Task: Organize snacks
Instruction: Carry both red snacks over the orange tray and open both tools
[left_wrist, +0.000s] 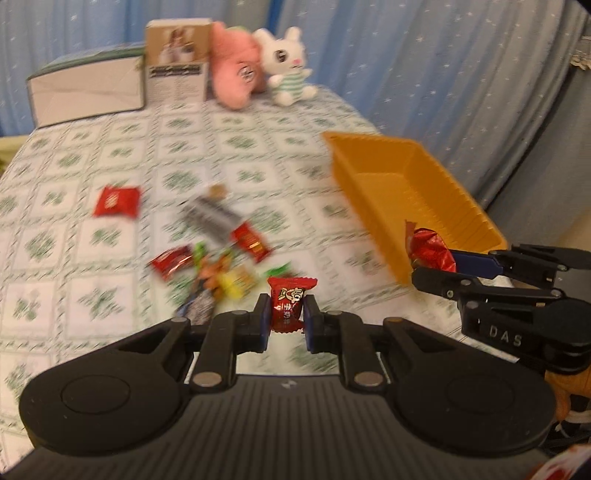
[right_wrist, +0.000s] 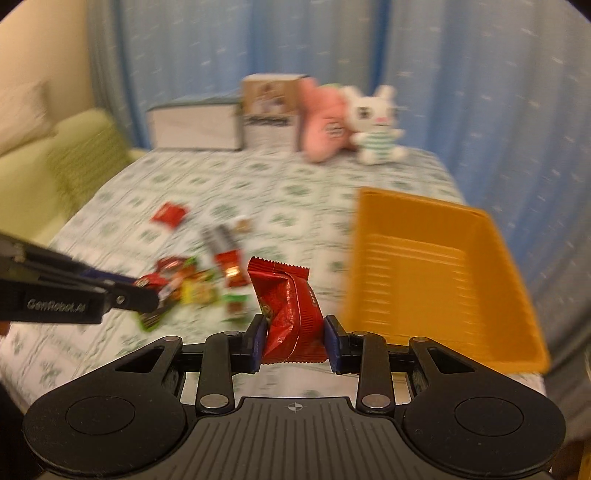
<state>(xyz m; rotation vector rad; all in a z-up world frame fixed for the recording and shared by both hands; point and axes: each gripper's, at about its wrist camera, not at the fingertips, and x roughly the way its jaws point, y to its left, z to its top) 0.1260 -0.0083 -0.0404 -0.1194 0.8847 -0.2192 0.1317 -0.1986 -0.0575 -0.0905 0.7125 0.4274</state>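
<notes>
With each claw clamped on a snack, the left gripper (left_wrist: 286, 321) pinching a small red candy (left_wrist: 290, 304) and the right gripper (right_wrist: 295, 341) a red wafer packet (right_wrist: 290, 310), carry both over the orange tray (right_wrist: 476, 236) ahead-right before releasing.

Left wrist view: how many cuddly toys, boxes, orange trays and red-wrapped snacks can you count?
Cuddly toys: 2 (pink one, white bunny)
Boxes: 2 (white box, brown box)
Orange trays: 1
Red-wrapped snacks: 5 (three lying loose, one in the left gripper, one in the right gripper)
Total: 10
</notes>
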